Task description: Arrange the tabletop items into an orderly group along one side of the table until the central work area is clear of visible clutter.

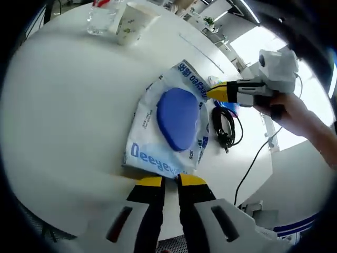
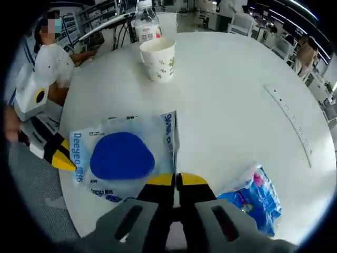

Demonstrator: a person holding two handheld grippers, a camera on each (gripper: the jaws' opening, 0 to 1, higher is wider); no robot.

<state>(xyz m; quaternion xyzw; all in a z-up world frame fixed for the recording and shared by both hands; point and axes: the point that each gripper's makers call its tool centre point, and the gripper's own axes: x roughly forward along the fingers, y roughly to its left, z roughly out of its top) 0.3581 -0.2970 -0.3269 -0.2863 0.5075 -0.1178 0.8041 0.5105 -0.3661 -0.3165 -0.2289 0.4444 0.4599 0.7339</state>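
A white and blue wipes packet [image 1: 174,124] [image 2: 124,158] with a big blue oval lid lies flat on the round white table [image 1: 68,105]. My left gripper [image 1: 171,181] is shut on the packet's near edge; in the right gripper view it [image 2: 66,161] comes in from the left. My right gripper [image 2: 176,180] is shut on the opposite edge, and in the left gripper view it [image 1: 216,92] reaches in from the right, held by a hand [image 1: 289,108]. A paper cup [image 1: 131,23] [image 2: 158,58] and a water bottle [image 1: 102,18] [image 2: 146,23] stand together at the far side.
A coiled black cable [image 1: 226,126] lies beside the packet, its cord running off the table edge. A small blue and pink packet [image 2: 253,200] lies to the right of my right gripper. A person [image 2: 50,63] sits beyond the table; desks and chairs stand behind.
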